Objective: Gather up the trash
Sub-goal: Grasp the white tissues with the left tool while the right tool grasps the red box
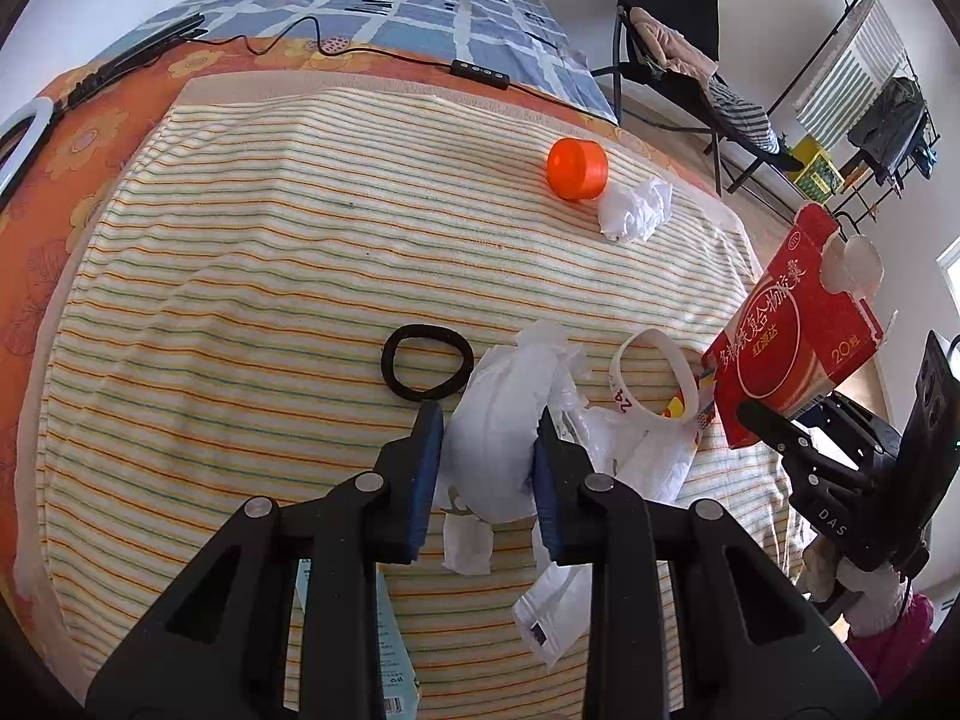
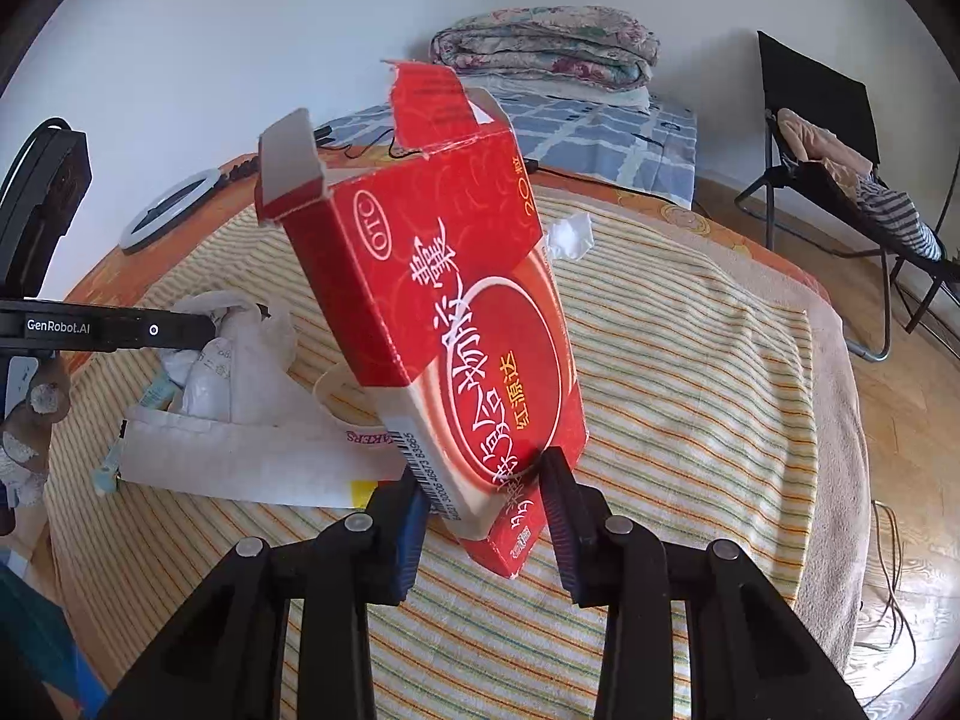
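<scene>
**Trash pickup on striped towel: both claws loaded**

Striped towel [image 1: 270,276] in cream, orange and green covers the bed; beyond it lie an orange floral sheet and a blue checked cover, with a folded quilt [image 2: 543,45] against the white wall at 12 o'clock.

Task items, left wrist view:
- White plastic bag [image 1: 498,438], crumpled and translucent, bunched into a lump at centre, with loose flaps trailing toward 6 o'clock.
- Red carton [image 1: 786,330], white Chinese lettering and a ring motif, top flaps torn open, at 3 o'clock, lifted clear of the towel.
- White tape ring [image 1: 657,375] lying between bag and carton, touching the bag's edge.
- Crumpled white tissue [image 1: 636,207] at 1 o'clock, just beside an orange cap [image 1: 576,168].
- Black hair band [image 1: 427,369] flat on the towel, just left of the bag.

Claw state:
- Left claw [image 1: 487,468] points steeply down; its blue pads press both sides of the bag, narrow gap, bag squeezed between.
- Right claw [image 2: 485,516] also angled down; it is clamped on the carton's lower corner, one pad on the barcode side, the other on the red face. Carton stands tilted, open end up toward 11 o'clock in the right wrist view.

Pink sleeve [image 1: 894,642] shows behind the right claw at 4 o'clock.
</scene>
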The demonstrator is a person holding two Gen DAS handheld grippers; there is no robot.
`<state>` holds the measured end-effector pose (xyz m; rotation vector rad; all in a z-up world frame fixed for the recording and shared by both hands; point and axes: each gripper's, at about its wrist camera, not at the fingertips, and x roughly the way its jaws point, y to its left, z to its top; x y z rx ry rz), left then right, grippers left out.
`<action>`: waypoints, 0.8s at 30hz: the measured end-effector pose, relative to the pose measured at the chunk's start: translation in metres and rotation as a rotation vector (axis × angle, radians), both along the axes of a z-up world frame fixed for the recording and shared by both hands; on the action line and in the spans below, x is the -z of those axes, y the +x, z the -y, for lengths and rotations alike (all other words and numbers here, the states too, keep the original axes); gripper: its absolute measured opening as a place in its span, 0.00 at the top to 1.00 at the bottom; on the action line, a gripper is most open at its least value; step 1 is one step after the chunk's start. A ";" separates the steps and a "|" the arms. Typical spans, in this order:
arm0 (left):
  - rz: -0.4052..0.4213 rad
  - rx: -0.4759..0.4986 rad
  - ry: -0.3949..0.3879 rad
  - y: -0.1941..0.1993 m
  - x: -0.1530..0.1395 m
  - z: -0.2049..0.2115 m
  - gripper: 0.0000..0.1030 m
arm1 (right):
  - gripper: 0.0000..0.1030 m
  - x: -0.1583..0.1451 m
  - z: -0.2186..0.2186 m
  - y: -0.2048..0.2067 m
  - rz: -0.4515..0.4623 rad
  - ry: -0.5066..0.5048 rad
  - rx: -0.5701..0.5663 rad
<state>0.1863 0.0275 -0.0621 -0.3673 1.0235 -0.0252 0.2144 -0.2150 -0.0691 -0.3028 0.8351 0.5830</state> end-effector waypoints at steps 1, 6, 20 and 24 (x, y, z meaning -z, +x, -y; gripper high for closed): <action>0.004 0.000 0.004 0.000 -0.001 0.001 0.74 | 0.69 0.000 0.000 0.000 0.008 -0.010 0.010; 0.032 0.005 0.030 -0.002 -0.007 0.001 0.79 | 0.81 0.001 0.011 0.006 0.011 -0.036 0.099; 0.153 -0.081 0.083 -0.021 -0.045 -0.025 0.79 | 0.85 -0.020 0.020 -0.022 0.043 0.014 0.134; 0.171 -0.093 0.069 -0.032 -0.055 -0.036 0.79 | 0.85 -0.029 0.022 -0.034 0.057 0.022 0.130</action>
